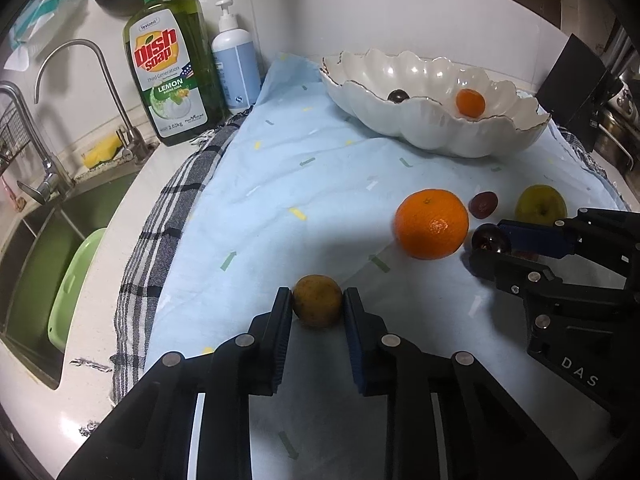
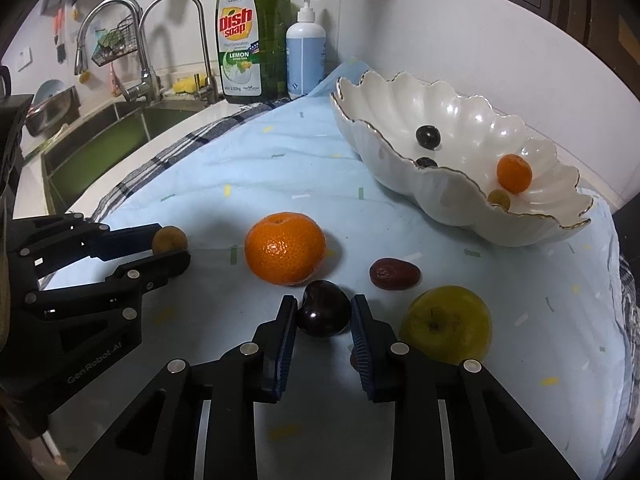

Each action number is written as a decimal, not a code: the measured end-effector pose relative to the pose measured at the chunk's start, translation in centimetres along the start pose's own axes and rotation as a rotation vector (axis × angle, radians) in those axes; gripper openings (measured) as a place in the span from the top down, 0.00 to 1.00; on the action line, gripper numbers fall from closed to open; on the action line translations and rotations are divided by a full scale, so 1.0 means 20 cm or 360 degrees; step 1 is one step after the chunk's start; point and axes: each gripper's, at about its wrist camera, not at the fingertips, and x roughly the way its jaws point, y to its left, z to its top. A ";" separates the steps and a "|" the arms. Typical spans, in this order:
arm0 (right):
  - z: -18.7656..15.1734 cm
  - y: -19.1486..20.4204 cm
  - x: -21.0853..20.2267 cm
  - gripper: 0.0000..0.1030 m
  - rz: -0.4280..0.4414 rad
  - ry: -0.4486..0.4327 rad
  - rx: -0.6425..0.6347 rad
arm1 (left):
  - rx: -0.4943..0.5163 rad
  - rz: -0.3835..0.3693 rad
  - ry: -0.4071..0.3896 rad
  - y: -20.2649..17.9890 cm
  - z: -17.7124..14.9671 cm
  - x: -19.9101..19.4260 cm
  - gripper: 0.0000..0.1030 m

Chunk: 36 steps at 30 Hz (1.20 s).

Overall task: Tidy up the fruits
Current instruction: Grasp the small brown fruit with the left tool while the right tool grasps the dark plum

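Observation:
My left gripper (image 1: 317,300) is shut on a small brownish-yellow fruit (image 1: 317,306) resting on the blue cloth (image 1: 280,184); it also shows in the right wrist view (image 2: 170,240). My right gripper (image 2: 324,312) is shut on a dark plum (image 2: 325,314), which shows in the left wrist view (image 1: 490,239). A big orange (image 2: 285,248) lies between them. A red date (image 2: 394,274) and a yellow-green apple (image 2: 446,324) lie to the right. The white scalloped bowl (image 2: 400,184) holds a small orange (image 2: 514,173), dark fruits (image 2: 427,137) and a small yellow fruit.
A dish soap bottle (image 2: 250,40) and a white pump bottle (image 2: 306,52) stand at the back wall. The sink (image 2: 112,136) with two taps lies to the left, with a green tray (image 1: 72,280) in it. A checked towel (image 1: 168,224) edges the cloth.

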 end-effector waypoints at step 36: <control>0.18 -0.24 -0.55 0.72 -0.0066 -0.0473 0.0202 | 0.0061 -0.0097 -0.0424 -0.14 0.31 -0.48 0.75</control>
